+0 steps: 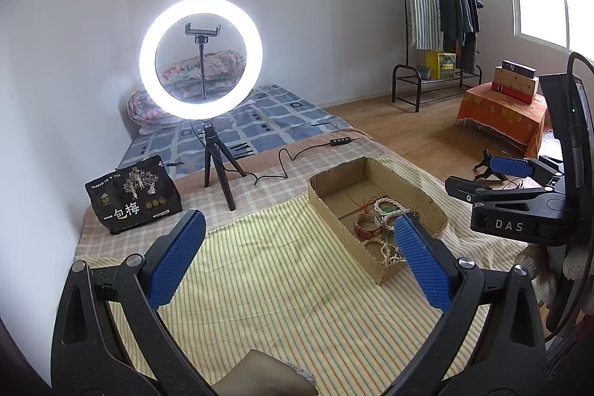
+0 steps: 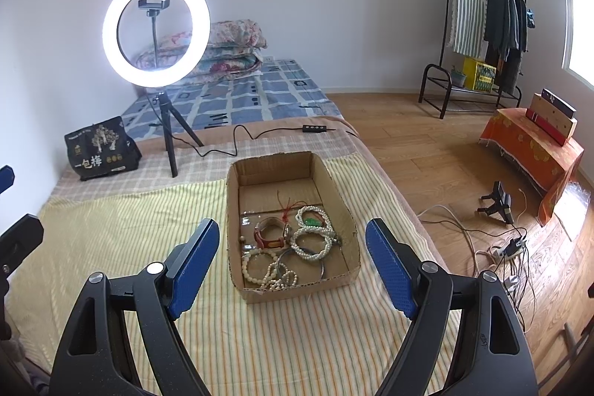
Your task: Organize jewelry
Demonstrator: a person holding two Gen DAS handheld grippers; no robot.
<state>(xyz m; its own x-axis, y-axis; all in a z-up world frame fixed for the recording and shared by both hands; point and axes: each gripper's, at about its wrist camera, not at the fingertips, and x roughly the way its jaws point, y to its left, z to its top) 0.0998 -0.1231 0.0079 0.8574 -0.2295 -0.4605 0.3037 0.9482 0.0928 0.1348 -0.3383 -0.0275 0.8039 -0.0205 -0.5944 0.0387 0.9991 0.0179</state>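
Jewelry [image 2: 293,244] heaped in cardboard box [image 2: 336,188]

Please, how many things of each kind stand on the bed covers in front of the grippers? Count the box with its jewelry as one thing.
Cardboard box: 1
Ring light on its tripod, with cable: 1
Black printed bag: 1
Total: 3

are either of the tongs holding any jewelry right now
No. Both the left tongs and right tongs are open and empty; the jewelry lies in the cardboard box.
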